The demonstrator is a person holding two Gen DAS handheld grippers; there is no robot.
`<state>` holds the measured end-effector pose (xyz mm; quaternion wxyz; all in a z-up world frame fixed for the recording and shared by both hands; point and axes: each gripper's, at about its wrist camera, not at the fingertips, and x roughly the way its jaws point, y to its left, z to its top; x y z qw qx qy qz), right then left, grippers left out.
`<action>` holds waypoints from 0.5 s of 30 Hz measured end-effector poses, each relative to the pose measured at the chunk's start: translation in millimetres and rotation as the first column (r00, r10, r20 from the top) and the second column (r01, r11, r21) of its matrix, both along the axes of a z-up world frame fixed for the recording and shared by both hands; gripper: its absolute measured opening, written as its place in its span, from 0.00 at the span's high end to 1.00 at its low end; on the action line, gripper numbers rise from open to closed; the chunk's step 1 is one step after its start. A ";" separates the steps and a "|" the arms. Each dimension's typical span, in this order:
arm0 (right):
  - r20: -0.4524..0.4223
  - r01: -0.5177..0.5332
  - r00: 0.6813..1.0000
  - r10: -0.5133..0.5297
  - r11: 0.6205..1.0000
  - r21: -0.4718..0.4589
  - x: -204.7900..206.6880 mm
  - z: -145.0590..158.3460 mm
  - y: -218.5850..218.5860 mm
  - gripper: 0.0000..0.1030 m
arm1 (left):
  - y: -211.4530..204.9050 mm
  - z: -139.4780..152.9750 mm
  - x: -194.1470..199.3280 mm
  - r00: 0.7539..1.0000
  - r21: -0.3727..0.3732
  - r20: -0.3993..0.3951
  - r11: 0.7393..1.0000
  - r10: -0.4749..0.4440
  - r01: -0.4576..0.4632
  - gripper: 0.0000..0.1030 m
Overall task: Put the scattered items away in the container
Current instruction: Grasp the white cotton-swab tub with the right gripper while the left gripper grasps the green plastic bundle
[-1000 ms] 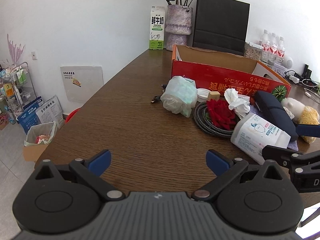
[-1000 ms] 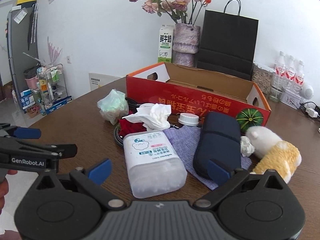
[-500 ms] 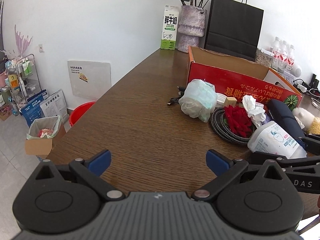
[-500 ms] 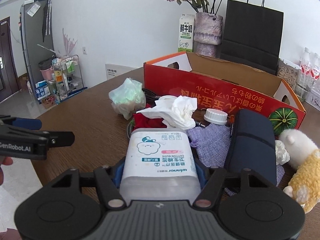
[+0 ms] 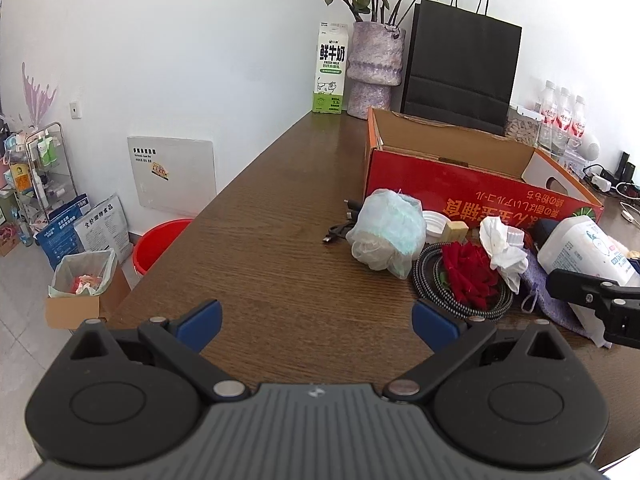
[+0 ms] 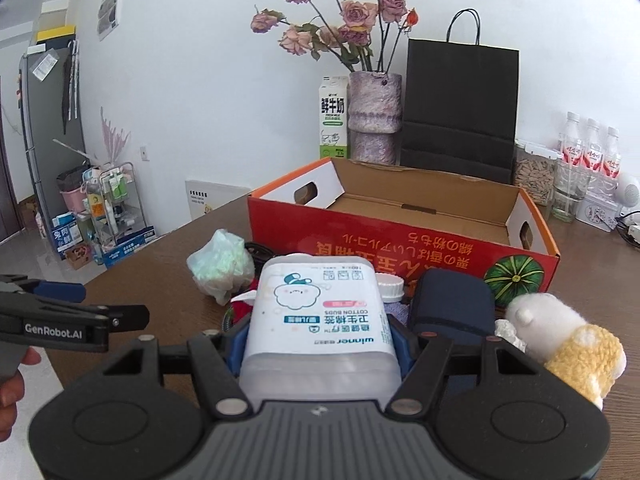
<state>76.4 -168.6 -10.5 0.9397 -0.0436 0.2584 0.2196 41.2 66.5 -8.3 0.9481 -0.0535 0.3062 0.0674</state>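
The left gripper (image 5: 316,322) is held low over a bare part of the wooden table (image 5: 256,240), with its blue pads spread wide and nothing between them. To its right, the scattered items are seen in a heap in front of the box: a crumpled plastic bag (image 5: 386,236), a white cap (image 5: 436,220), a coiled braided cable (image 5: 460,280) with a red artificial flower (image 5: 470,272) lying on it, a crumpled tissue (image 5: 502,244) and a purple cloth (image 5: 548,296). Further right, a dark blue case (image 6: 450,304) and a plush toy (image 6: 564,336) are found near the box's front wall.

The right gripper (image 6: 318,340) is closed on the cotton bud container (image 6: 318,308); the container is pinched from both sides by the blue pads and appears to be raised a little above the heap. The red cardboard box (image 6: 400,248) stands just behind the heap, open at the top, and no item can be seen inside it.

The step in hand is judged to be the carrying of the first item to the box. For the next move, the container must be lifted higher than the front wall, brought forward over the opening, and only then released. The tissue and the flower beneath could be dragged along, so a clean vertical lift is advised.
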 end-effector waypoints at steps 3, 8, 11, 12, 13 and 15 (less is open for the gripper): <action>0.012 0.039 0.999 -0.039 0.999 0.013 4.6 2.3 -10.7 0.37 | -0.8 5.0 11.4 1.000 0.005 0.011 1.000 0.000 0.000 0.00; 0.020 0.092 0.995 -0.093 0.995 0.027 14.4 4.8 -24.6 0.37 | -0.8 10.8 39.8 1.000 0.025 0.021 1.000 0.007 -0.008 0.00; 0.021 0.115 0.993 -0.116 0.993 0.030 18.7 3.9 -28.5 0.37 | -2.2 10.7 58.3 1.000 0.025 0.013 1.000 -0.003 0.003 0.00; 0.020 0.121 0.992 -0.121 0.992 0.031 19.8 3.0 -29.5 0.37 | -3.4 9.9 64.2 1.000 0.024 0.005 1.000 -0.009 0.009 0.00; 0.018 0.126 0.992 -0.127 0.991 0.033 20.9 2.1 -30.7 0.37 | -4.5 8.3 69.8 1.000 0.018 -0.004 1.000 -0.020 0.020 0.00; 0.016 0.135 0.991 -0.136 0.990 0.036 23.0 1.2 -32.9 0.37 | -8.1 5.7 79.2 0.999 0.011 -0.013 0.999 -0.039 0.040 0.00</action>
